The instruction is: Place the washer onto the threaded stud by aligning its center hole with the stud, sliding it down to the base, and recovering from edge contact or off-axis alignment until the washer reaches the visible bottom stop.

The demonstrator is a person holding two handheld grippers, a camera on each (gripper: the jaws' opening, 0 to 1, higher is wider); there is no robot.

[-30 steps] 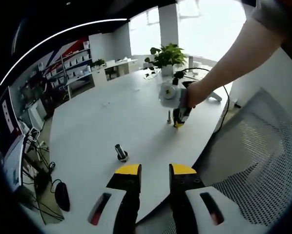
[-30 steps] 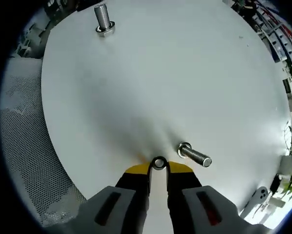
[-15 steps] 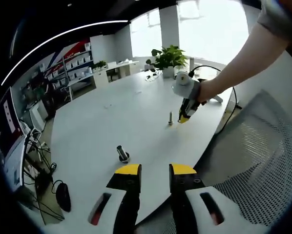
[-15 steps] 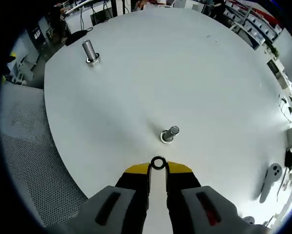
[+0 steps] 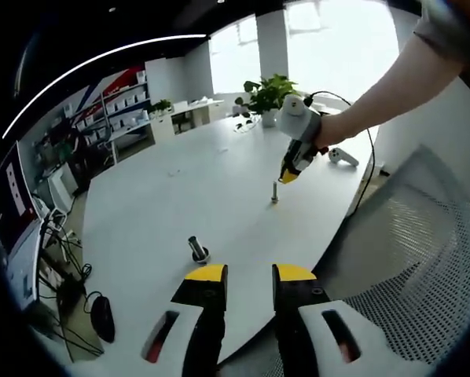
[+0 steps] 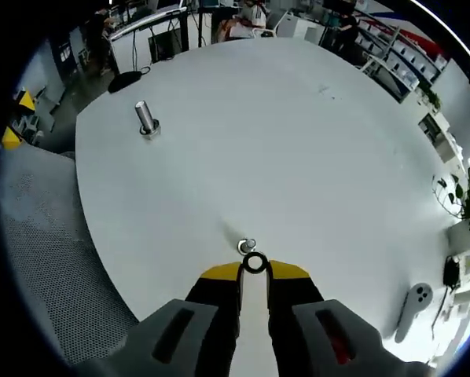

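My right gripper (image 6: 254,271) is shut on a small metal washer (image 6: 255,262), pinched by its edge between the yellow tips. Right beyond it stands a threaded stud (image 6: 247,247), seen almost end-on, so the washer hovers above and just short of its top. A second stud (image 6: 146,118) stands upright at the far left of the white table (image 6: 298,141). In the left gripper view, my left gripper (image 5: 247,273) hangs open over the table's near edge, the near stud (image 5: 196,249) ahead of it. Farther off, the right gripper (image 5: 290,173) is held above the far stud (image 5: 274,192).
A grey mesh chair (image 5: 424,259) stands beside the table on the right. A potted plant (image 5: 268,92), cables and a white controller (image 5: 341,157) lie at the far end. A dark mouse (image 5: 100,314) rests on a low desk to the left.
The right gripper has risen with the washer and now looks down the stud's axis; the stud has shrunk and sits right beneath the washer. The left gripper has stayed put.
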